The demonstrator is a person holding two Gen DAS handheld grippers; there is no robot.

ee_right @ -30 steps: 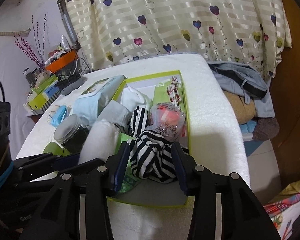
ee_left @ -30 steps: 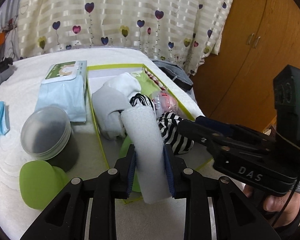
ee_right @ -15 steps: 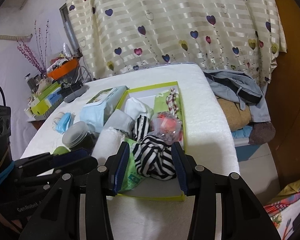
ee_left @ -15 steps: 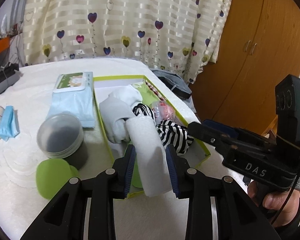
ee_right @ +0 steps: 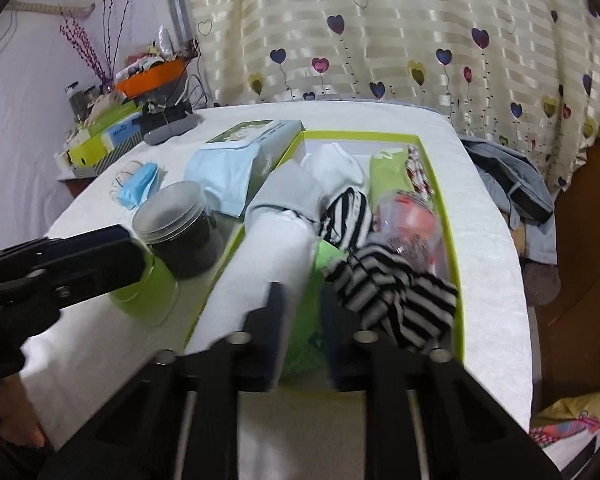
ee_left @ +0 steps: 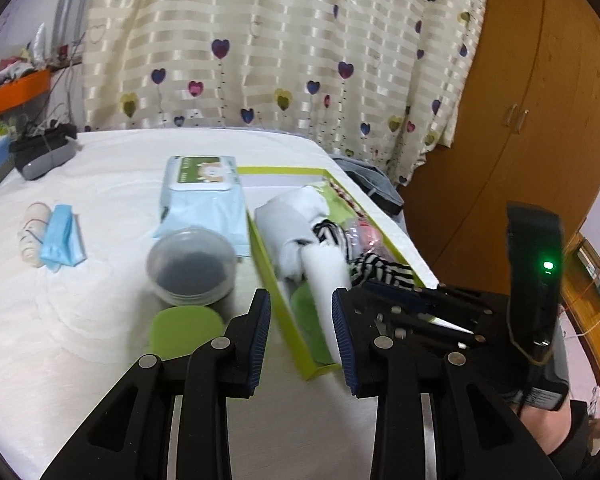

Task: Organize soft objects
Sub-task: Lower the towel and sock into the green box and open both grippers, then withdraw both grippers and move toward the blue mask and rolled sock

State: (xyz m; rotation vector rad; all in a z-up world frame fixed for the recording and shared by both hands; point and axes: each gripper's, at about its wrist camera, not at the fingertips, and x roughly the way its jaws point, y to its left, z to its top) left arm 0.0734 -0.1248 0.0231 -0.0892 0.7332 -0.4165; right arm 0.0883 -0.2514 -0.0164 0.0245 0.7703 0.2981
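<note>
A lime-edged box [ee_left: 296,354] [ee_right: 458,304] on the white table holds a white rolled towel [ee_left: 326,280] [ee_right: 260,276], grey and white cloths [ee_left: 284,220] [ee_right: 288,196], black-and-white striped fabric [ee_left: 380,270] [ee_right: 396,292] and a clear bag with red contents [ee_right: 414,224]. My left gripper [ee_left: 300,324] is open and empty above the box's near-left wall; the towel lies just beyond it. My right gripper [ee_right: 302,320] is open, blurred, over the box's near end between the towel and the striped fabric, holding nothing.
Left of the box are a wet-wipes pack [ee_left: 202,200] [ee_right: 244,152], a clear-lidded dark jar [ee_left: 192,270] [ee_right: 180,228], a green cup [ee_left: 184,330] [ee_right: 146,292], a blue face mask [ee_left: 62,236] [ee_right: 138,186] and a grey case [ee_left: 44,156]. Clothes [ee_right: 512,184] lie beyond the table's right edge.
My left gripper has opened, let go of the white rolled towel, which now lies in the box, and drawn back to the left. My right gripper has moved in over the box.
</note>
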